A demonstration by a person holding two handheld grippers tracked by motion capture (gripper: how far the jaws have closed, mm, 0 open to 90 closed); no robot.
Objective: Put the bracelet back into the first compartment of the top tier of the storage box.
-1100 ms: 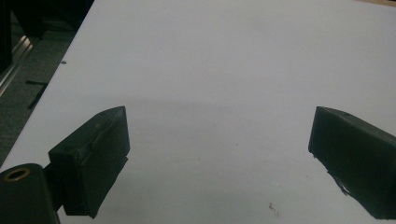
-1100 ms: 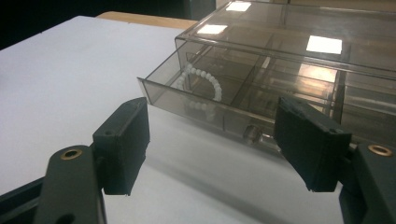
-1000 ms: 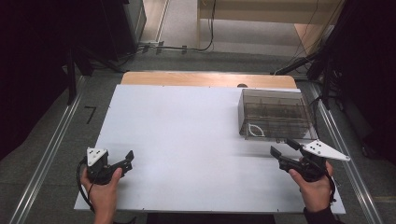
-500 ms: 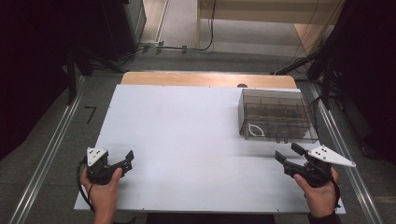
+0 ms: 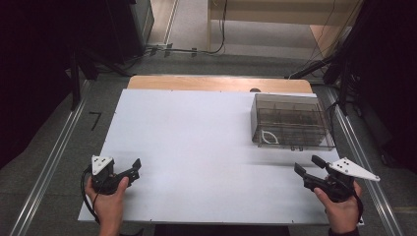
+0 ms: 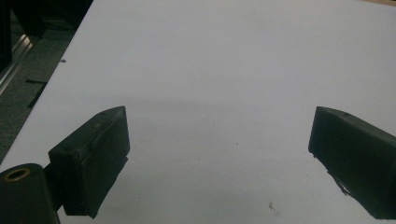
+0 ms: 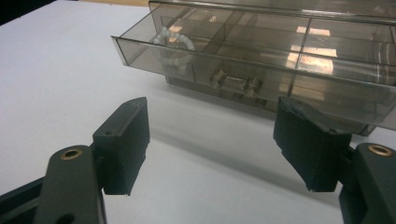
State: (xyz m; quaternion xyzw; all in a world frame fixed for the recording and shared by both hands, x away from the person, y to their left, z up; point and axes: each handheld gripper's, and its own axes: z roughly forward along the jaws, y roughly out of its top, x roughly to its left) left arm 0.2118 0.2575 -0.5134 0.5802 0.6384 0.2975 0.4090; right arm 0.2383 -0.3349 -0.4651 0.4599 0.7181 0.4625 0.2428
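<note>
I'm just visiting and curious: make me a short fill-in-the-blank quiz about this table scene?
1. The clear drawer box sits nearer the ____ gripper.
2. Its top drawer is pulled ____.
3. A string of white ____ lies in that drawer.
4. The left gripper has its jaws ____, nothing between them.

Missing words: right; open; beads; open

My left gripper (image 5: 129,168) is matte black, with a pale grey three-cornered plate on top and a black cable looping at the lower left of the high view. My right gripper (image 5: 310,166), lower right, wears a longer grey plate with small dark dots. Up close, my jaws are chunky black blocks with flat pads (image 7: 122,148), and brass-ringed holes sit in the arms. My hands are bare.
</note>
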